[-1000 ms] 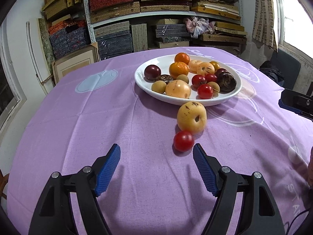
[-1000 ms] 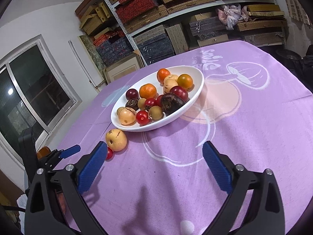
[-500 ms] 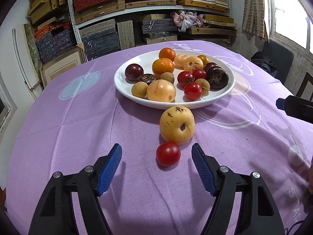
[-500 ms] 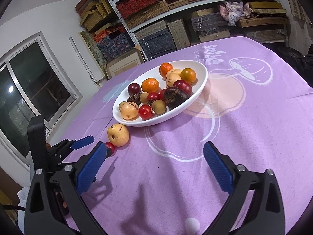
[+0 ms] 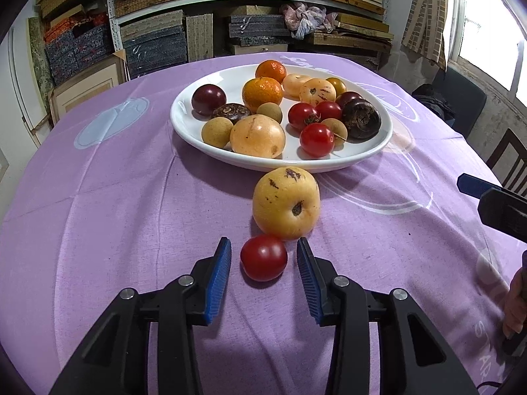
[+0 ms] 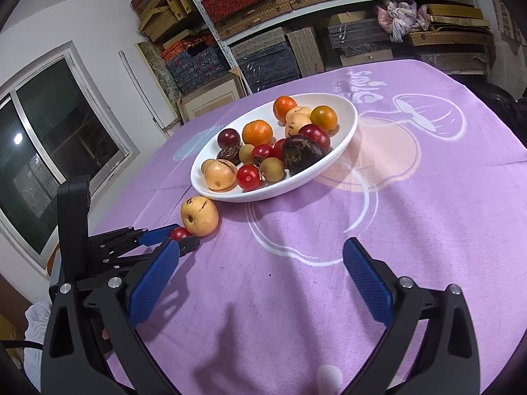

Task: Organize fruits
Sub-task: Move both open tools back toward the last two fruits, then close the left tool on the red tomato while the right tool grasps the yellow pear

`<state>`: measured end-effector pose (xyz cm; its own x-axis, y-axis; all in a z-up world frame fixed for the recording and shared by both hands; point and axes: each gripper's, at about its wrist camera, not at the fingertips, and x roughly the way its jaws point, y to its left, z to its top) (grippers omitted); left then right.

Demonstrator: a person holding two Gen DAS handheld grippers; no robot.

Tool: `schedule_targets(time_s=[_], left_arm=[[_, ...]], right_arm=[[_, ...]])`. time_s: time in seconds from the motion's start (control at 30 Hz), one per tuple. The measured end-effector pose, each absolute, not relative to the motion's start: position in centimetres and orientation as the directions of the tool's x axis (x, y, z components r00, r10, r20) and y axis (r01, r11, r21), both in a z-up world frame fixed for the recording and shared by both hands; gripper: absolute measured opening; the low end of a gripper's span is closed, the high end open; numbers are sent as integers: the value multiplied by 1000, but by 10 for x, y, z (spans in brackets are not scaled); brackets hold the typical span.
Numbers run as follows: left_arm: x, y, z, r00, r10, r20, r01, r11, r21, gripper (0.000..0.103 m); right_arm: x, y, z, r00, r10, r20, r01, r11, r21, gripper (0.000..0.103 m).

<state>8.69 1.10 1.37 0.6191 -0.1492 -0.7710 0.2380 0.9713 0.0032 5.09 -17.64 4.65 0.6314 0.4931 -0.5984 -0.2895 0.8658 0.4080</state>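
1. Left wrist: left gripper has moved in from a second ago, jaws closing narrow around the tomato on the desk, pads not yet touching; pear just behind, outside the plate. Pickup is likely imminent.
2. Right wrist: right gripper hangs wide and empty, unchanged.

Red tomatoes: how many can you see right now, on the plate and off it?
4. One tomato lies on the cloth between the closing left gripper pads, untouched. Three on the plate: front, middle, behind. More may be hidden.
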Motion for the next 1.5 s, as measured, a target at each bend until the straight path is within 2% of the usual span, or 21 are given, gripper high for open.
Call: schedule_targets(time_s=[0.3,0.37,0.43,0.5,0.7,0.9,0.97,1.03,1.17,1.2,1.5], left_arm=[[84,15,14,622,-156,-768,245,970,2,27],[80,21,15,630,-127,-766,232,972,30,27],[76,34,14,634,-93,-768,203,978,49,27],[73,49,14,637,-70,-768,173,984,53,27],[71,87,17,637,-73,-767,97,995,-14,27],[70,91,18,635,-88,-767,95,995,-36,27],[70,92,17,630,-98,-770,93,994,-51,27],[69,92,16,630,-98,-771,92,994,-51,27],[69,89,16,629,-85,-773,93,995,-33,27],[69,89,16,629,-86,-773,93,995,-36,28],[69,86,16,629,-73,-774,93,996,-19,28]], right_arm=[[47,-164,47,625,502,-598,-361,865,348,97],[45,-160,46,625,505,-595,-375,863,339,95],[46,-154,45,613,508,-605,-390,860,328,81],[50,-143,43,592,510,-624,-394,859,328,77],[73,-94,32,545,481,-687,-406,868,286,77],[104,-58,28,515,451,-729,-395,880,265,77],[110,-46,27,516,436,-738,-412,881,233,73],[113,-34,26,517,417,-748,-434,881,191,62],[119,-27,21,520,404,-753,-442,881,169,51],[121,-29,21,519,410,-750,-438,881,179,43],[125,-47,18,484,488,-726,-427,856,291,43]])
